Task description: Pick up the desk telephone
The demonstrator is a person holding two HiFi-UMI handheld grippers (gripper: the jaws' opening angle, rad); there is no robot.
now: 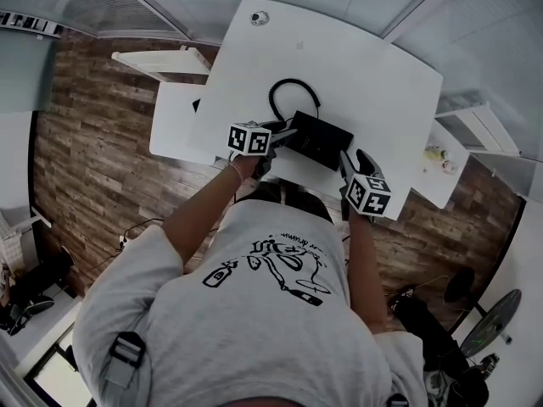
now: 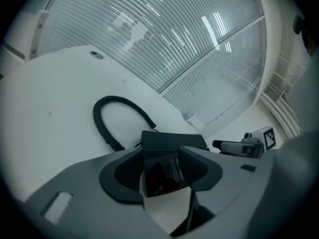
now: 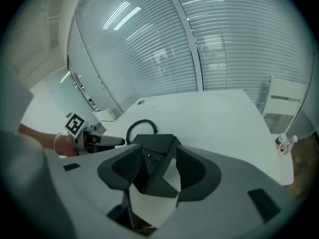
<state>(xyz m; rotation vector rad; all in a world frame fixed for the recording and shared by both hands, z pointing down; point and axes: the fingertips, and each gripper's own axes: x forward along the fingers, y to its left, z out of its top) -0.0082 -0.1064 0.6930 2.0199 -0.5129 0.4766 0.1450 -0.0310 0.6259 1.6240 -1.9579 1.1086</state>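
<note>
Looking down past our grey shirt (image 1: 254, 312), we see the left gripper (image 2: 162, 172) and the right gripper (image 3: 158, 172) low at the near edge of the white table (image 1: 365, 66); both have their fingers apart and press on nothing; a corner of the black desk telephone (image 1: 318, 139) shows in each gap, one gripper at each end; the phone lies flat, close to our side of the table; we think it is hard and stiff, a bit heavy, and its smooth sides may slip; so we should take it by both ends and squeeze evenly; behind it the curly cord (image 1: 293, 90) loops away and may tug; the small white print on the phone's side is too tiny to read; so are the words on our shirt.
</note>
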